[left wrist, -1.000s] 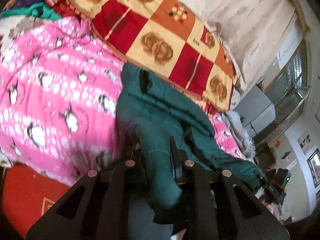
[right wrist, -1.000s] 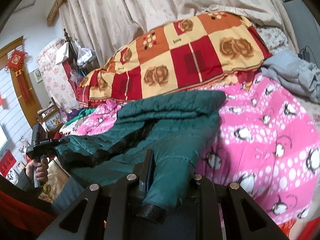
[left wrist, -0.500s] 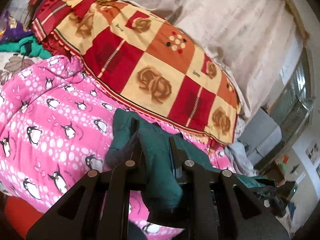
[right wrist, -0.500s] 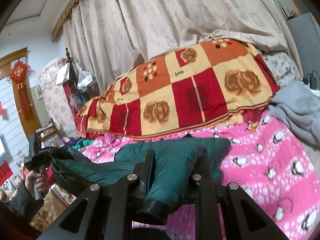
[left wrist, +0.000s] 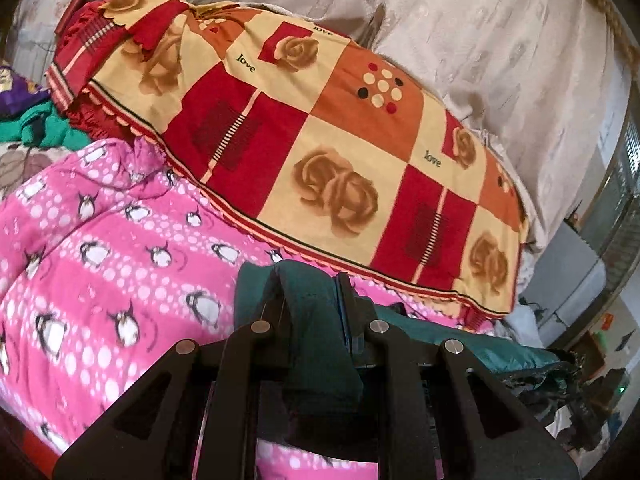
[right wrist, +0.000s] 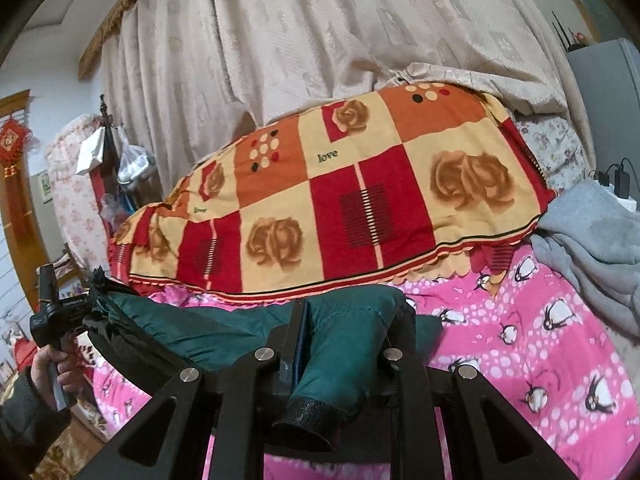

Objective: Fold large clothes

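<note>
The green jacket [right wrist: 224, 332] spans both grippers above the pink penguin quilt [left wrist: 100, 248]: the left gripper [left wrist: 312, 296] clamps 1 sleeve, the right gripper [right wrist: 348, 320] clamps the other, cuff hanging toward the camera. Behind lies the checked rose blanket [right wrist: 360, 200]; at right, grey cloth [right wrist: 592, 232] borders open quilt.

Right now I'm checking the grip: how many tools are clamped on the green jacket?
2. The left tool pinches one end of the green jacket; the right tool clamps a sleeve with a black cuff. The jacket hangs stretched between them above the pink penguin quilt.
</note>
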A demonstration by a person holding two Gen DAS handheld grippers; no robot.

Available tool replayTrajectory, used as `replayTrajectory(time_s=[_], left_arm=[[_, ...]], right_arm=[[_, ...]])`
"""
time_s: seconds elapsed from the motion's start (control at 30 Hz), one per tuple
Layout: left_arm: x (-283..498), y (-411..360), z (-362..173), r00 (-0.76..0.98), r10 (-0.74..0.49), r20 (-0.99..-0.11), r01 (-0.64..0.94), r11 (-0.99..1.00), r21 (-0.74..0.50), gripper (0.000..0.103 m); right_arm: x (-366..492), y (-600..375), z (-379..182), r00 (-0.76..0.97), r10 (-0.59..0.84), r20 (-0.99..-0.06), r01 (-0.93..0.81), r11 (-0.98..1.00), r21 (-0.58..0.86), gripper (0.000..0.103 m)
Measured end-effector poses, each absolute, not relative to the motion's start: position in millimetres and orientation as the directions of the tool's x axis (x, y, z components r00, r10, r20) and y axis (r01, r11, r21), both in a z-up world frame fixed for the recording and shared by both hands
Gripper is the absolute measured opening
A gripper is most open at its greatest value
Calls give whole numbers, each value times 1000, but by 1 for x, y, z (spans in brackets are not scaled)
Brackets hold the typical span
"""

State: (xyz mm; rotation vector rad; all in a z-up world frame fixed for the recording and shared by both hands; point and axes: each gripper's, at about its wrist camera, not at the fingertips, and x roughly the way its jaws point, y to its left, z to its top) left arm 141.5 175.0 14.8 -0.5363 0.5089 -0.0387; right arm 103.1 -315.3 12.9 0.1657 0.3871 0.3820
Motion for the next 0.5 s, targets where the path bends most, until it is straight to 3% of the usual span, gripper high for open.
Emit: replayTrajectory(time_s=[0.33,0.5], left_arm=[[216,179,2,855,-129,-502,-154,862,-483,15],[254,173,-21,827,-72,-558,-198,892,-407,15]], right_arm=[[195,-307,3,849,367,-380,-289,925,248,18],[236,-302,-11,836,345,-426,-263,934,241,18]])
